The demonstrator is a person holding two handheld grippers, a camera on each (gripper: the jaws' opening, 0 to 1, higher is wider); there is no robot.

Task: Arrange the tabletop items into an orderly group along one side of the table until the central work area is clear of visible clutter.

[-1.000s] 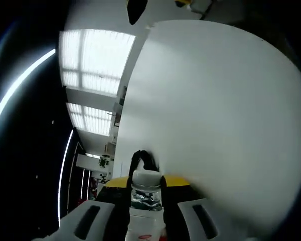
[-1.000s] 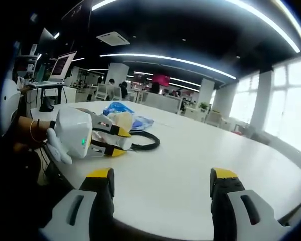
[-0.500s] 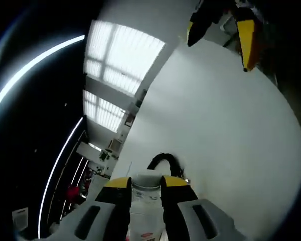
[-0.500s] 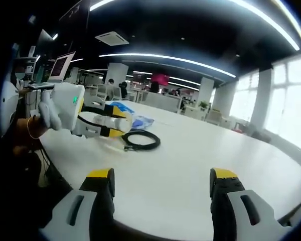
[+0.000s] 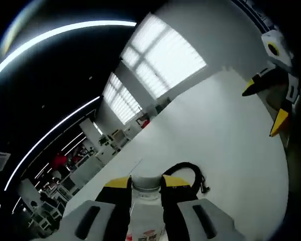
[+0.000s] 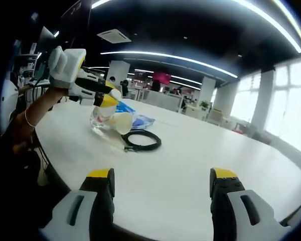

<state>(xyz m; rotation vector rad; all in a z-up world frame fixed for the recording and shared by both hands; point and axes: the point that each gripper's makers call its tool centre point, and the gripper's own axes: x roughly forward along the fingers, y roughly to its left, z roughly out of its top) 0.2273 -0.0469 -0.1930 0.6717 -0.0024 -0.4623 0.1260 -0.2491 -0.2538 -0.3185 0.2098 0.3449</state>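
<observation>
My left gripper [image 5: 145, 182] is shut on a clear water bottle [image 5: 145, 201] with a white cap, gripped near the neck. In the right gripper view that left gripper [image 6: 106, 98] is held up over the table's left part by a person's arm, the bottle [image 6: 99, 117] hanging below its yellow tips. A coiled black cable [image 6: 142, 140] lies on the white table [image 6: 200, 150], just beyond the bottle; the cable [image 5: 186, 171] also lies ahead of my left jaws. My right gripper [image 6: 161, 178] stands open over the near table edge, nothing between its jaws.
A blue plastic bag [image 6: 126, 109] and a cream-coloured object [image 6: 122, 122] lie behind the bottle. The right gripper [image 5: 269, 104] shows at the table's far edge. Desks, a monitor [image 6: 44, 41] and office furniture stand beyond the table. Bare white tabletop stretches to the right.
The left gripper has lifted the bottle from low beside the table to well above it, turning as it rose. The right gripper has stayed in place, open.
</observation>
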